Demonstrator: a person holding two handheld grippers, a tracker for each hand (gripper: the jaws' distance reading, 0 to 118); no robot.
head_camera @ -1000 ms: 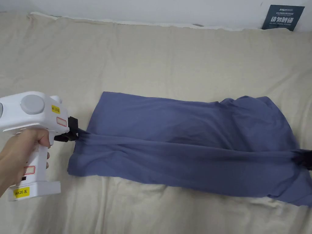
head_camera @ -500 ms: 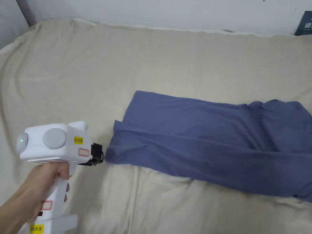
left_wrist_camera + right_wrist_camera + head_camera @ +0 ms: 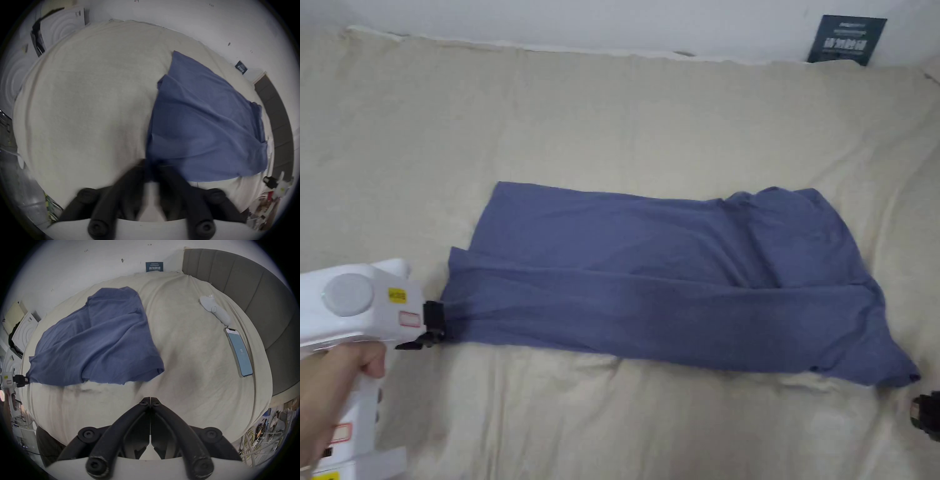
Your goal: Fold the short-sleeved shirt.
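Note:
The blue short-sleeved shirt lies on the beige bed sheet, folded lengthwise into a long band, hem to the left and sleeves to the right. My left gripper sits at the shirt's near-left hem corner. In the left gripper view its jaws are blurred, a narrow gap shows between them, and the corner of the shirt lies at the left gripper's tips. My right gripper is shut and empty, off the sleeve end of the shirt. The right gripper also shows at the head view's right edge.
A phone and a white controller lie on the sheet right of the shirt, near a grey padded headboard. A dark sign leans on the wall behind the bed. Cables and clutter lie past the bed's near right side.
A second ago both grippers held the shirt stretched taut above the bed. Now it lies flat, its near half settled toward me. The right gripper has let go and pulled back.

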